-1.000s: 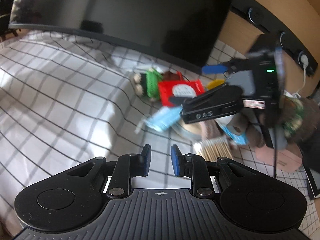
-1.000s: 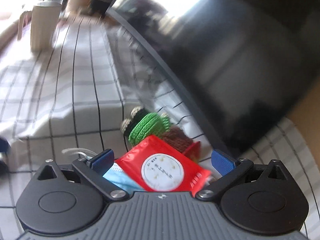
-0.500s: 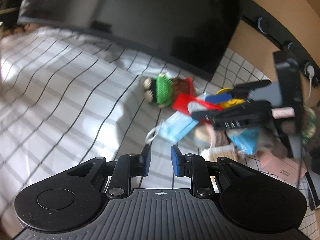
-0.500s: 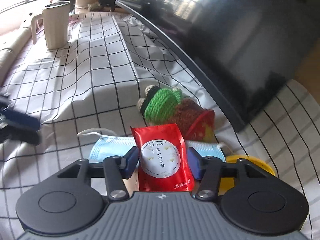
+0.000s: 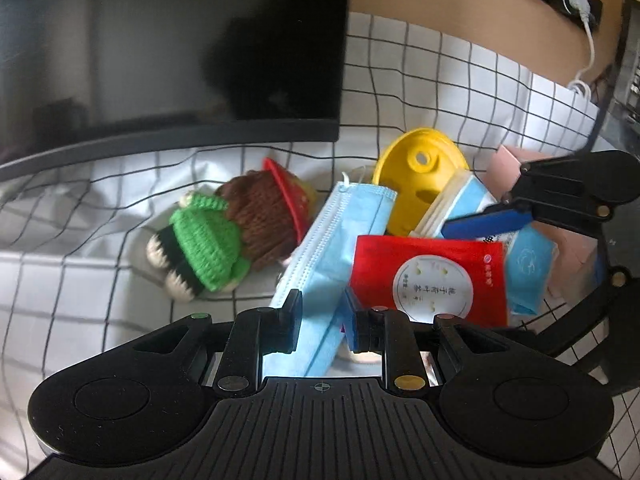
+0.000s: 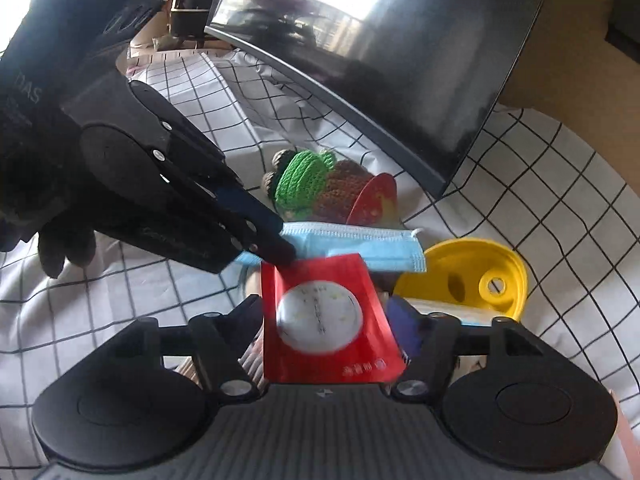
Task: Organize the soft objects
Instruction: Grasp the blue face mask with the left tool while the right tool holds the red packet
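A light blue face mask (image 5: 344,232) lies slanted in the pile, its near end in the narrow gap of my left gripper (image 5: 323,320). The pads do not visibly press on it. In the right wrist view the left gripper (image 6: 280,248) tips down onto the mask (image 6: 360,240). My right gripper (image 6: 328,316) has a red packet (image 6: 324,320) spanning its pads, and its jaws are opening. In the left wrist view the packet (image 5: 428,280) hangs under a blue finger (image 5: 488,220). A green and brown knitted toy (image 5: 204,248) lies to the left.
A dark monitor (image 5: 160,60) stands close behind the pile on the checked cloth (image 5: 80,280). A yellow plastic lid (image 5: 420,172), a blue tissue pack (image 5: 528,264) and a pink box (image 5: 500,168) sit at the right. A gloved hand (image 6: 64,248) holds the left gripper.
My left gripper has swung right into the pile, and the mask now sits between its fingers. The right gripper closed on the red packet, raised it and then widened its jaws.
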`<state>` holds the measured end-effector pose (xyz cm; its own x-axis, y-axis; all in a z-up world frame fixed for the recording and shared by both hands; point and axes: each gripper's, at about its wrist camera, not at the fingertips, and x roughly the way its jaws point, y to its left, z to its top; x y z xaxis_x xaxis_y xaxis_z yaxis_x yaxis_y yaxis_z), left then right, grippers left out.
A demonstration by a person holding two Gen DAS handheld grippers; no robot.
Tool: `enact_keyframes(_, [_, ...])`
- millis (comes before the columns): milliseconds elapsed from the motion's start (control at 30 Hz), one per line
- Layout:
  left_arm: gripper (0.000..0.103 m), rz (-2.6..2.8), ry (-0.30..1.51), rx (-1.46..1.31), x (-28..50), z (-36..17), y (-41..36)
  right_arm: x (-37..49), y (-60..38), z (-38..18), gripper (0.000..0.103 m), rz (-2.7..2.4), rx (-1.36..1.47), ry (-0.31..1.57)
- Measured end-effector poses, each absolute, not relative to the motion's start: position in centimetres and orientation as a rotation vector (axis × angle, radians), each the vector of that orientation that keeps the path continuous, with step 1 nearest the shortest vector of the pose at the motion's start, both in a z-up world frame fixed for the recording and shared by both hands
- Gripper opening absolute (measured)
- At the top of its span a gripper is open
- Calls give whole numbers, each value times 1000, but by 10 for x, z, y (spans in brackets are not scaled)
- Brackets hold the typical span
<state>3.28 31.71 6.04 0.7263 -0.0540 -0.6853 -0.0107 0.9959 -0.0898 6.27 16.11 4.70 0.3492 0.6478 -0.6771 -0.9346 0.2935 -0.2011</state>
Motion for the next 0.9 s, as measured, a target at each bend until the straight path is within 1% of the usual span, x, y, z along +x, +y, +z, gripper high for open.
enact_keyframes(67, [25,-55,773,-81,40,59,318,71,167,44,70,1132,-618,555])
enact_keyframes(100, [25,-68,775,-87,40,60,319,75,171,43,65,1133,-610,574])
enact_keyframes(133, [25,-76,778,-98,39,61,320,75,172,42,53,1125,-615,578])
enact_keyframes(167, [25,-74,776,-105,37,60,322,74,172,43,53,1115,-625,573])
enact_keyframes(200, [24,-69,774,-110,36,60,324,72,169,45,43,1113,-629,574])
enact_keyframes(233, [24,-63,771,-111,33,59,326,69,164,49,30,1108,-620,573])
enact_keyframes(300, [24,-69,769,-104,33,62,328,66,152,56,22,1112,-585,590])
enact_keyframes(400, [25,-96,797,-65,43,62,325,62,130,62,20,1107,-530,605])
enact_keyframes(433, [25,-102,810,-50,49,61,323,61,124,61,21,1114,-513,611])
enact_keyframes(467, [25,-106,805,-37,53,61,322,60,116,61,24,1122,-480,624])
enact_keyframes(500, [25,-111,804,-26,57,61,320,60,110,58,44,1123,-451,641])
enact_keyframes(533, [25,-115,806,-19,61,62,318,58,106,54,71,1119,-438,654])
enact_keyframes(567, [25,-119,806,-17,63,61,318,56,103,51,77,1120,-427,654])
enact_keyframes(600, [25,-122,806,-15,65,61,317,52,101,47,79,1121,-418,646])
enact_keyframes(833, [24,-120,813,17,66,60,306,29,112,30,80,1088,-344,707])
enact_keyframes(900, [26,-134,829,10,63,60,304,18,114,20,80,1104,-386,707])
